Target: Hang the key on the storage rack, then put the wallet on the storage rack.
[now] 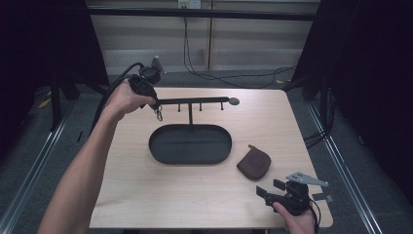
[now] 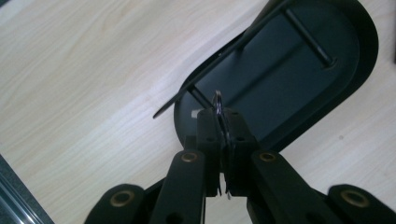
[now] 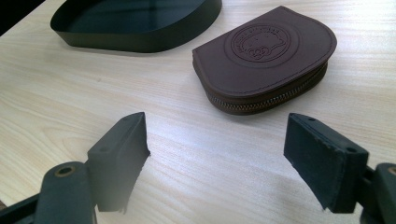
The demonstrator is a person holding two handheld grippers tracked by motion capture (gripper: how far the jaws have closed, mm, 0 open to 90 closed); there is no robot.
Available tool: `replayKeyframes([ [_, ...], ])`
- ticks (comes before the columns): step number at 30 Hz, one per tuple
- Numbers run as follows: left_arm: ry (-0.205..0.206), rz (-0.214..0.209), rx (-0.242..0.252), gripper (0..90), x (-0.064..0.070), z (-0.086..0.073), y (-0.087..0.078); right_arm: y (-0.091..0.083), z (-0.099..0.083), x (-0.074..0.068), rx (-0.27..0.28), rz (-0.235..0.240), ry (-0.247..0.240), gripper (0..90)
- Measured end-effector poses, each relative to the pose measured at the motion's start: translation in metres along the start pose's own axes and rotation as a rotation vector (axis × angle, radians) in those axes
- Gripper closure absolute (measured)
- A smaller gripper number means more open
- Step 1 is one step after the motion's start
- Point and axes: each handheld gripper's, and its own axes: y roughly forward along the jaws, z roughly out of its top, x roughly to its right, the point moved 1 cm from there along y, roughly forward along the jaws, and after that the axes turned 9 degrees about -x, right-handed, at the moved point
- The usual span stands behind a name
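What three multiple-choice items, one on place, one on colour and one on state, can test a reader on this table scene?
1. Where does the pouch lie?
A. inside the tray
B. on the table, right of the tray
C. on the rack

2. What colour is the pouch?
A. brown
B. yellow
C. white

3. How is the left gripper?
A. wide open over the pouch
B. lying on the table
C. shut on a metal ring

Answers: 1 B, the high view shows it on the wood beside the tray's right end. 2 A, the right gripper view shows brown, zipped leather. 3 C, the left gripper view shows its jaws closed on the ring.
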Motion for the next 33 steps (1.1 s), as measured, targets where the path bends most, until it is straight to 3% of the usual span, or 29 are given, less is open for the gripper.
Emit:
replayKeyframes([
  [3,-0.021,0.008,0.005,77.5,-0.001,-0.002,0.0,0.0,0.0,0.0,-0.002,0.0,0.004,21.5],
  [11,-0.037,-0.013,-0.006,66.1,-0.002,-0.01,-0.005,0.002,0.001,0.001,-0.008,0.004,0.009,21.5],
  [13,-0.028,0.0,0.01,66.4,-0.002,-0.013,-0.008,0.003,0.002,0.001,-0.012,0.004,0.007,21.6],
  [15,-0.026,-0.013,0.037,64.3,-0.002,-0.018,-0.01,0.003,0.002,0.001,-0.014,0.006,0.006,21.6],
  [18,-0.022,-0.009,0.018,61.8,-0.001,-0.024,-0.006,0.003,0.002,0.002,-0.013,0.003,0.01,21.5],
  [26,-0.059,-0.007,0.049,51.6,-0.005,-0.045,-0.008,0.003,0.002,0.0,-0.017,0.004,0.003,21.2],
  [33,-0.058,-0.022,0.07,47.6,-0.008,-0.065,-0.003,0.003,0.002,0.0,-0.016,0.003,-0.003,21.2],
])
